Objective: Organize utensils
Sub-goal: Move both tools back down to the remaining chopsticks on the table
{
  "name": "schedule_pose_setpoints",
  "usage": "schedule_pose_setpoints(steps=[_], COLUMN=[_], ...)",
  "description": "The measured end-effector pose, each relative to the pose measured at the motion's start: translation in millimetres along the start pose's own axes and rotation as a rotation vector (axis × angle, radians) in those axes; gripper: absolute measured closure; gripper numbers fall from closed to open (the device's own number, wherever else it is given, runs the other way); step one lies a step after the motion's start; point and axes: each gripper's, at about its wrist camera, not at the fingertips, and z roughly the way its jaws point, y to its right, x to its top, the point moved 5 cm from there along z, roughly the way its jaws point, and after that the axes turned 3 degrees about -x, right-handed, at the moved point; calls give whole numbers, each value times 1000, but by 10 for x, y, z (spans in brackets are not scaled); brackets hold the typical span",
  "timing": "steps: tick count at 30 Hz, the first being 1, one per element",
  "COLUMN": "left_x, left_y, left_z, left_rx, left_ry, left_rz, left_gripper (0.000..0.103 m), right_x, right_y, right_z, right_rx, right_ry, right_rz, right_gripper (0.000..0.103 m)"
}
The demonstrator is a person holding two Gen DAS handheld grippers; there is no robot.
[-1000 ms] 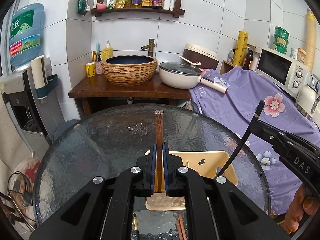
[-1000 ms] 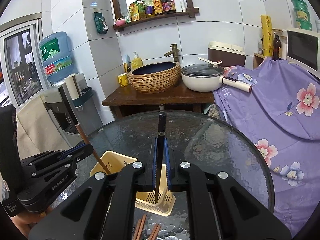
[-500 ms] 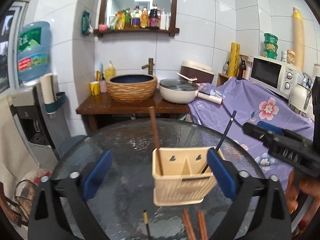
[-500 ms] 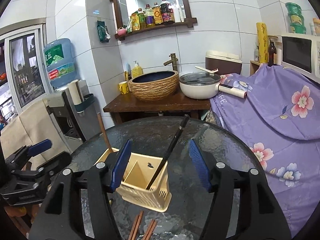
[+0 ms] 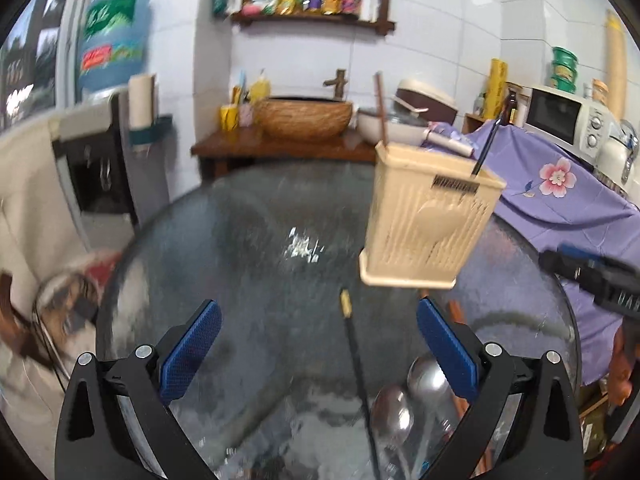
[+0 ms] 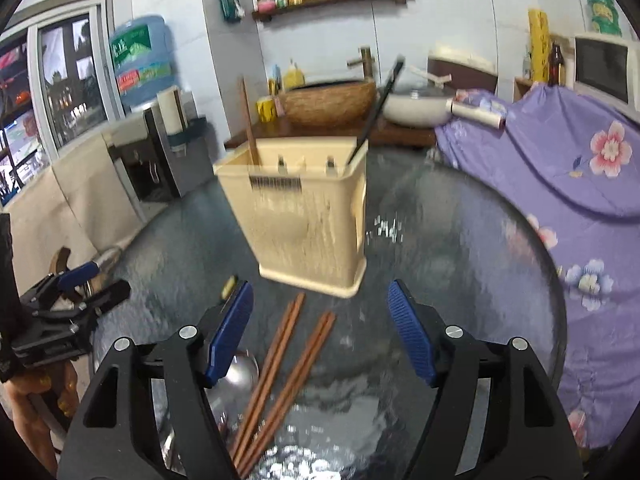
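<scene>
Both grippers hang open and empty over the glass table (image 5: pixel 248 240) — the left (image 5: pixel 318 346) at its widest, the right (image 6: pixel 320 330) having just been opening. The caddy (image 6: pixel 304 216) stands upright mid-table, holding a brown chopstick (image 6: pixel 249 120) and a black one (image 6: pixel 376 112). Before it lie four brown chopsticks (image 6: pixel 288 360), a black one (image 5: pixel 358 368) and what look like two spoons (image 5: pixel 404 400) — blurred.

The round glass desk (image 6: pixel 460 240) carries a beige caddy (image 6: pixel 304 224), upright. Lying flat on the glass near it: brown chopsticks (image 6: pixel 280 364), two steel spoons (image 5: pixel 412 396), one black chopstick (image 5: pixel 356 356).
</scene>
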Motion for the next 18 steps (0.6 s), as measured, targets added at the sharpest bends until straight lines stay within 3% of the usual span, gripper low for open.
schedule_pose_setpoints(steps=[6,10,18], left_x=[-313,-416,-488], left_y=[-57,-39,6], left_z=[141,219,247], left_rx=[14,5,-8], left_ry=[-64,-95,-105], left_rz=[7,9,2], left_gripper=[7,7,7], right_x=[-540,-731,-849], right_y=[-2,-32,-124], right_z=[339,492,617], right_rx=[-14,-25,-31], right_ry=[-150,-209,-259], right_rz=[28,25,0], right_gripper=[35,53,70])
